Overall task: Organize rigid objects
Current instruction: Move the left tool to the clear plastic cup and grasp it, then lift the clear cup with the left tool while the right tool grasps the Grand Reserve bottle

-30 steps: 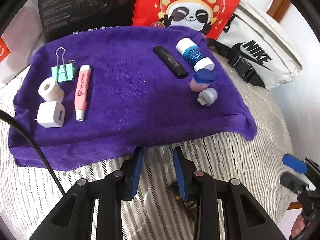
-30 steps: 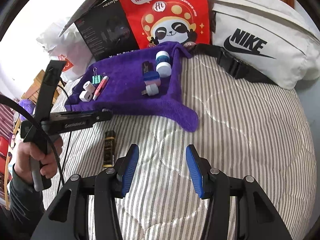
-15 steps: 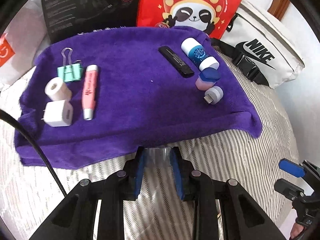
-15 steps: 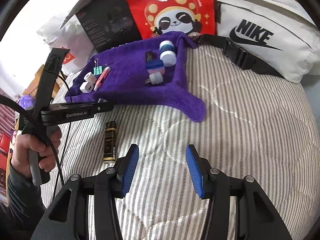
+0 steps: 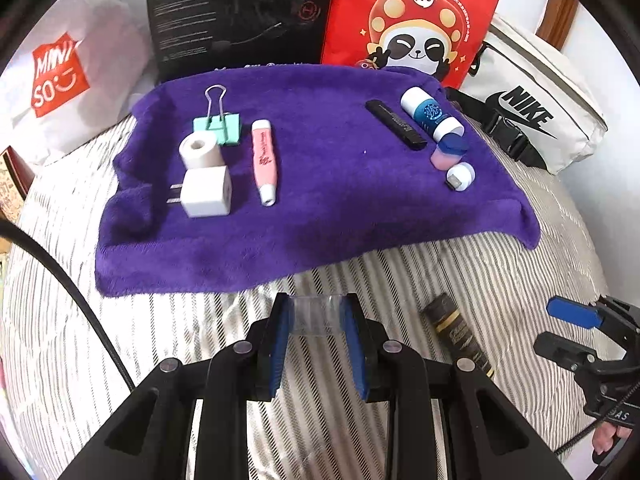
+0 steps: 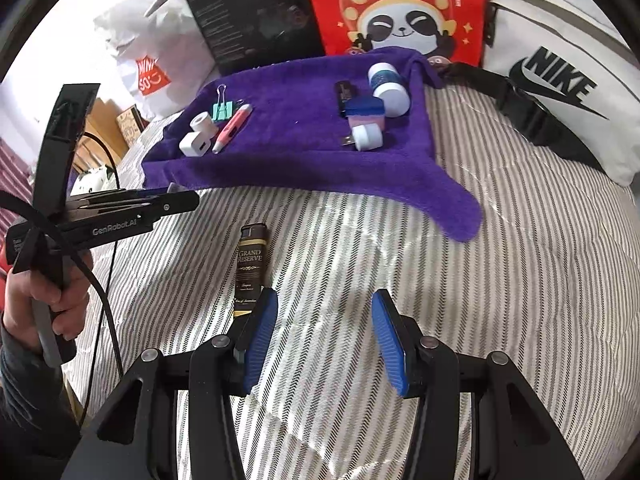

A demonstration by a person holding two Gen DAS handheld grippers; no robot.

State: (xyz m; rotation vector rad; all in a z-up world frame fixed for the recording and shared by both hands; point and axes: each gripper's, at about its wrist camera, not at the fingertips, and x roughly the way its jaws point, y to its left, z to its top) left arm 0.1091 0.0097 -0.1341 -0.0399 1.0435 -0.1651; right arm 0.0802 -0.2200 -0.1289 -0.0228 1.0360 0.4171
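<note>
Item held: a small clear plastic piece [image 5: 316, 314], see-through, apparently a cap or short tube; exact kind could not be told. Location: clamped between the blue pads of the left tool [image 5: 317, 326], over the striped bed cover [image 5: 420, 272], just short of the near edge of the purple towel [image 5: 328, 216]. Left tool: nearly closed, pads pressing both sides of the piece. Right tool [image 6: 323, 330]: about a third open, holding nothing, hovering over the bed cover.

Handling, as judged: light, stiff, smooth and likely slippery; thin walls could crack under hard squeeze. Best taken across its flat sides, as gripped.

Loose item: dark tube [image 6: 250, 264] on the bed cover between the tools, lettered "GRAND RESERVE". Probably light and rigid; take across its middle.

On towel, left group: mint binder clip [image 5: 218, 126], white tape roll [image 5: 200, 151], white plug adapter [image 5: 205, 193], pink pen [image 5: 263, 162] with unreadable script. Right group: black stick [image 5: 396, 125], blue-and-white tube [image 5: 430, 114], pink jar with blue lid [image 5: 450, 151], small white USB piece [image 5: 461, 176].

Background writing: "MINISO" on white bag [image 5: 56, 80]; "Hi" on red panda bag [image 5: 416, 16]; "NIKE" on white pouch [image 5: 532, 108]; "GenRobot.AI" on the left tool's body.
</note>
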